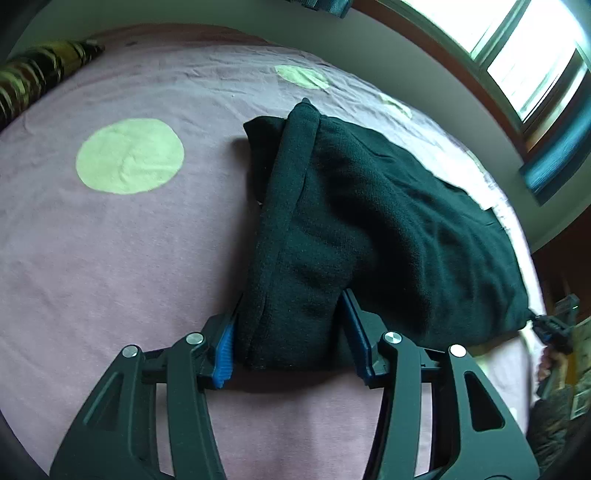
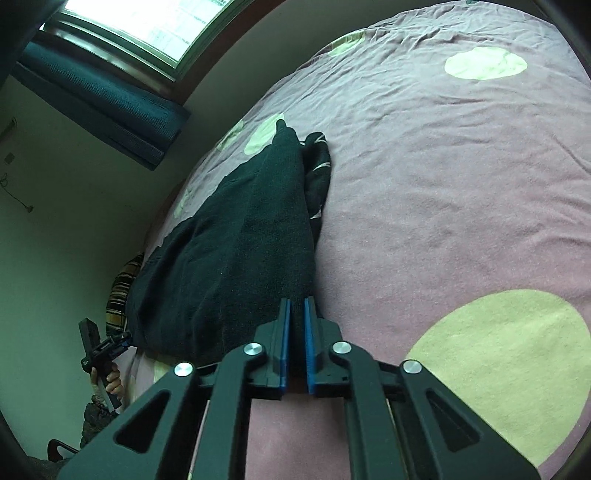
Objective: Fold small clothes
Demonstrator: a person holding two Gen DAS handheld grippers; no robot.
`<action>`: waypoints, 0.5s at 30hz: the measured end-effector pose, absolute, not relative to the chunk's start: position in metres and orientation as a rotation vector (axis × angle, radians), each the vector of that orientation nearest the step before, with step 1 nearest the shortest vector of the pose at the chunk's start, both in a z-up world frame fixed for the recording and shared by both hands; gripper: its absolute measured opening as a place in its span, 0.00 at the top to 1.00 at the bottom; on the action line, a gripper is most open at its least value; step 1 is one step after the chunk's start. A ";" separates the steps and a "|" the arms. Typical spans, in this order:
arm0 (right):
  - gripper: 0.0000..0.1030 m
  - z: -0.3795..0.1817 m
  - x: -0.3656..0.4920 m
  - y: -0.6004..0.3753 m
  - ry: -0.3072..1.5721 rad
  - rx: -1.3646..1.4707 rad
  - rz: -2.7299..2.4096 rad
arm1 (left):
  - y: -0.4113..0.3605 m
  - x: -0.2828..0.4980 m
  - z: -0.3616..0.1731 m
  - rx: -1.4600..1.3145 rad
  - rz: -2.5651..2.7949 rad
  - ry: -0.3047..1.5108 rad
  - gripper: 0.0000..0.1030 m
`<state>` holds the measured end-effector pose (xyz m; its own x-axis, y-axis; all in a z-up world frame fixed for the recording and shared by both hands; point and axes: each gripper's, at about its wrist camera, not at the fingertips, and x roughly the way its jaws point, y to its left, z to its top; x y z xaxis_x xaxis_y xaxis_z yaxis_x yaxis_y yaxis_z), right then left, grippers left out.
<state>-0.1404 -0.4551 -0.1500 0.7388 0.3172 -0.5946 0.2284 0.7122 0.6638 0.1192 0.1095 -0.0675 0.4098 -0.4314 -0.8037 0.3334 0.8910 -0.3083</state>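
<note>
Garment: dark knit garment (image 1: 369, 206) lies on the bed (image 1: 110, 258), on the pink spotted sheet, partly folded, one band doubled over along its length.
Left hand-held gripper (image 1: 291, 328): I have it around the near end of the doubled band; the blue pads (image 1: 225, 347) flank the thick cloth. Pressing or only beside it, I cannot tell.
Right hand-held gripper (image 2: 295, 339): clenched on the other near corner, a thin edge of knit between nearly touching pads.
Why held so: both near corners pinned, so I judge the near edge is meant to travel as one straight line (less bunching).
Other: window (image 2: 147, 29) beyond the bed.
</note>
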 end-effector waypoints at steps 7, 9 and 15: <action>0.94 -0.174 -0.148 -0.470 0.743 0.865 0.049 | 0.119 0.122 -0.083 -0.155 -0.477 1.057 0.48; 0.84 -0.175 -0.153 -0.478 0.729 0.916 0.074 | 0.121 0.122 -0.082 -0.166 -0.491 1.054 0.47; 0.75 -0.131 -0.193 -0.488 0.595 0.962 -0.104 | 0.126 0.107 -0.070 -0.132 -0.485 1.024 0.40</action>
